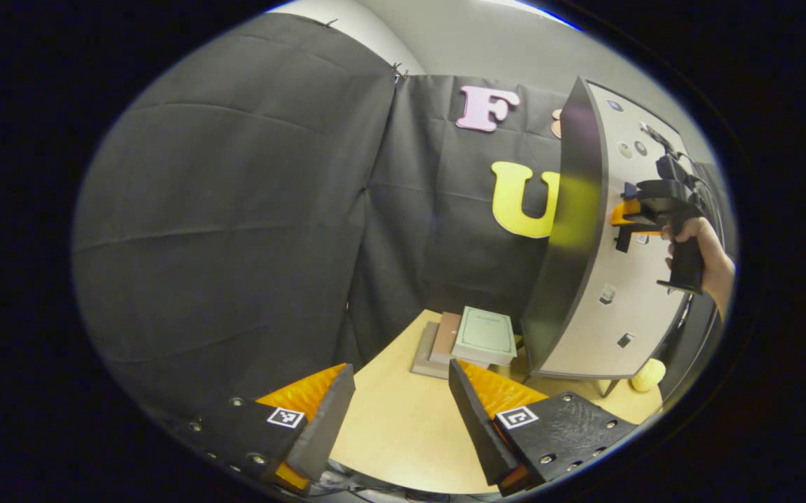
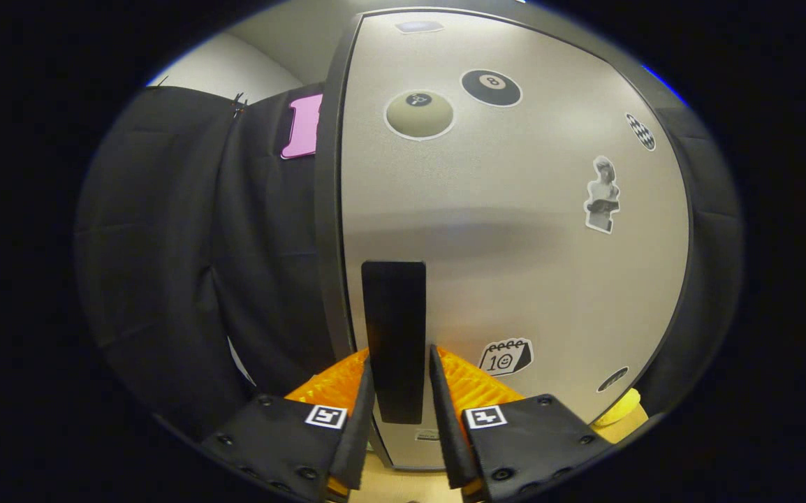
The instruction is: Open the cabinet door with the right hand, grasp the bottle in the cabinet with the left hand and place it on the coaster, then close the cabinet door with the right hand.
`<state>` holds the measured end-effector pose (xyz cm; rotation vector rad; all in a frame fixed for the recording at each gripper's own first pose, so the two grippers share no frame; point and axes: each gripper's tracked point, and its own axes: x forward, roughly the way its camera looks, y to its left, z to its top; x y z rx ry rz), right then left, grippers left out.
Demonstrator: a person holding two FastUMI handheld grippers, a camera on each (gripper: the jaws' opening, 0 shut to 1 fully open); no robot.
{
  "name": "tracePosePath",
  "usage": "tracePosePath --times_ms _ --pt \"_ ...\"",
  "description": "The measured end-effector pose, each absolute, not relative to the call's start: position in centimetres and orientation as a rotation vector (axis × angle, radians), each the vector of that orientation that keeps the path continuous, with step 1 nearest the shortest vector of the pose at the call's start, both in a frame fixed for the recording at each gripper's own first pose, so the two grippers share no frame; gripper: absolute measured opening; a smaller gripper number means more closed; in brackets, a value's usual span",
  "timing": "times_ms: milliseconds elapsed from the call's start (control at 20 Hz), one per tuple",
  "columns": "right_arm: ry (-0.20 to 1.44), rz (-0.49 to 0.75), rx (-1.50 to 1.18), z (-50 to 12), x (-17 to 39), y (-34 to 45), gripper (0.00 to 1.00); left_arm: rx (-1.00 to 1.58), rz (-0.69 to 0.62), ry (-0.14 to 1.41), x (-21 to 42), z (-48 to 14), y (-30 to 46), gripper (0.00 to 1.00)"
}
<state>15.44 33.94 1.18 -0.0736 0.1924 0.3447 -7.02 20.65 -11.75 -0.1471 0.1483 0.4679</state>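
Observation:
The cabinet [image 1: 570, 230] stands on the table at the right of the left gripper view, dark side towards me, its grey door [image 1: 626, 300] dotted with stickers. A hand holds my right gripper [image 1: 626, 213] against that door. In the right gripper view the door [image 2: 515, 230] is close up, and my right gripper [image 2: 401, 360] is shut on its upright black handle [image 2: 394, 314], one finger on each side. My left gripper [image 1: 399, 374] hangs open over the wooden table [image 1: 403, 433], holding nothing. The cabinet's inside and the bottle are hidden.
A short stack of books [image 1: 483, 335] lies on the table just left of the cabinet's foot. A small yellow object [image 1: 647, 375] sits by the cabinet's lower right corner, and its edge [image 2: 619, 409] is in the right gripper view too. Black cloth walls close the back and left.

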Motion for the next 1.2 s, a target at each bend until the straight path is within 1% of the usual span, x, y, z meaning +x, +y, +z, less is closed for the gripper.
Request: tracePosePath --times_ms 50,100,150,200,250,300,350,400,450,500,650,800,950,1000,1100,1150,1200 --pt "0.193 0.351 -0.075 1.3 15.3 34.0 0.42 -0.15 0.47 0.151 -7.0 -11.9 20.7 0.82" --pt "0.192 0.35 -0.079 1.2 15.4 34.0 0.42 -0.153 0.47 0.157 -6.9 -12.1 20.8 0.82" --pt "0.191 0.353 -0.075 1.3 15.3 34.0 0.31 -0.154 0.47 0.163 -6.8 -12.1 20.7 0.82" --pt "0.19 0.353 -0.077 1.3 15.5 34.0 0.34 -0.152 0.468 0.162 -6.8 -12.1 20.7 0.84" --pt "0.187 0.357 -0.082 1.2 15.4 34.0 0.34 -0.144 0.466 0.159 -6.7 -11.9 20.7 0.84" --pt "0.184 0.364 -0.088 1.4 15.3 33.9 0.26 -0.132 0.475 0.157 -6.8 -11.9 20.7 0.82" --pt "0.179 0.372 -0.084 1.2 15.4 34.0 0.26 -0.12 0.484 0.149 -6.9 -11.6 20.9 0.82" --pt "0.178 0.378 -0.076 1.3 15.5 34.1 0.24 -0.114 0.481 0.145 -6.8 -11.4 20.6 0.82" --pt "0.182 0.389 -0.072 1.2 15.3 34.0 0.21 -0.112 0.478 0.147 -6.8 -11.4 20.5 0.84" --pt "0.182 0.404 -0.065 1.3 15.0 34.0 0.2 -0.112 0.475 0.15 -6.9 -11.5 20.4 0.82" --pt "0.189 0.445 -0.076 1.2 15.0 34.1 0.12 -0.129 0.47 0.153 -6.9 -11.5 20.2 0.82" --pt "0.181 0.463 -0.096 1.1 14.7 33.9 0.12 -0.139 0.455 0.167 -6.3 -12.1 18.7 0.86" --pt "0.177 0.492 -0.093 1.1 14.2 33.7 0.12 -0.126 0.445 0.172 -6.0 -11.9 18.1 0.82" --pt "0.176 0.507 -0.097 1.2 14.1 33.6 0.12 -0.122 0.442 0.173 -5.9 -11.8 17.8 0.84" --pt "0.18 0.529 -0.094 1.2 13.9 33.5 0.12 -0.122 0.439 0.173 -5.7 -11.7 17.1 0.84" --pt "0.181 0.539 -0.093 1.1 13.8 33.4 0.12 -0.126 0.441 0.17 -5.6 -11.6 16.6 0.82" --pt "0.182 0.549 -0.094 1.2 13.8 33.4 0.12 -0.132 0.439 0.168 -6.0 -11.5 16.2 0.82"
